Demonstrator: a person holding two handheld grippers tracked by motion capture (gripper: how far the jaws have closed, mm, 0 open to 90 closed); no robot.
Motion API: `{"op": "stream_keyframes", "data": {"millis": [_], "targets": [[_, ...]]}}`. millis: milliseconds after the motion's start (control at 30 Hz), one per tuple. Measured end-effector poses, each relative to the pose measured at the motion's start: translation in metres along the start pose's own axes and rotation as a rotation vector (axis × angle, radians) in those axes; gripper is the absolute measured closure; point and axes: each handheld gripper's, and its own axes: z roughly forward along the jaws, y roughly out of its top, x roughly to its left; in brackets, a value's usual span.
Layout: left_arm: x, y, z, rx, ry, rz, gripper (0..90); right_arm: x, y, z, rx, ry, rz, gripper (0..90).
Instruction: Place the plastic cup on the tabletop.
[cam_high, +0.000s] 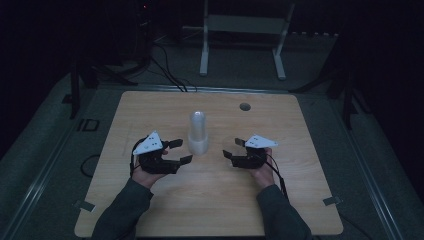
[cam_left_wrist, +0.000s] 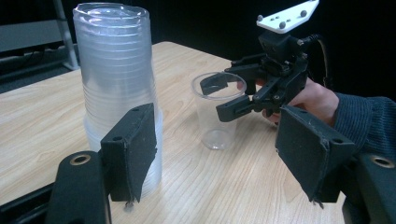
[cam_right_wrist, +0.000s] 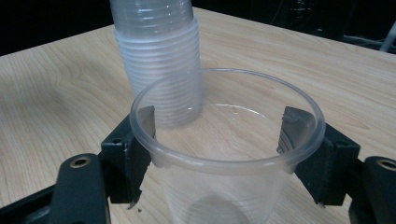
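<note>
Two hand-held grippers at a wooden table (cam_high: 150, 210) with clear plastic cups.

A stack of cups (cam_high: 198, 132) stands upside down mid-table, just beside the left gripper (cam_high: 181, 151), whose jaws are spread wide and empty. A single cup (cam_right_wrist: 224, 154) stands upright between the right gripper's (cam_high: 233, 148) spread jaws, which flank its rim.

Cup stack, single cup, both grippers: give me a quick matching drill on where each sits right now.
Things:
1. cup stack
2. single cup
3. left gripper
4. right gripper

States:
A. jaws on either side of a clear cup's rim
B. open, beside the tall stack
C. upside down, mid-table between the grippers
D. upright, alone, between two black jaws

Pairs: 1-C, 2-D, 3-B, 4-A
</note>
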Motion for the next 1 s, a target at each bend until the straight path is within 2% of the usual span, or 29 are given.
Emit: {"op": "stream_keyframes", "data": {"millis": [167,267,400,567,1000], "targets": [[0.0,0.0,0.001,0.0,-0.001,-0.001,29.0,0.001,-0.002,-0.003,0.012,-0.007,-0.006,25.0],[0.0,0.0,0.001,0.0,-0.001,-0.002,29.0,0.001,-0.003,-0.005,0.03,-0.005,0.002,18.2],[0.0,0.0,0.001,0.002,-0.001,0.0,29.0,0.002,-0.004,-0.008,0.049,0.005,-0.004,13.5],[0.0,0.0,0.001,0.0,-0.001,-0.002,29.0,0.003,-0.007,-0.011,0.066,-0.001,-0.008,12.5],[0.0,-0.001,0.001,0.003,-0.002,-0.004,29.0,0.001,-0.011,-0.023,0.056,-0.011,0.008,12.4]]}}
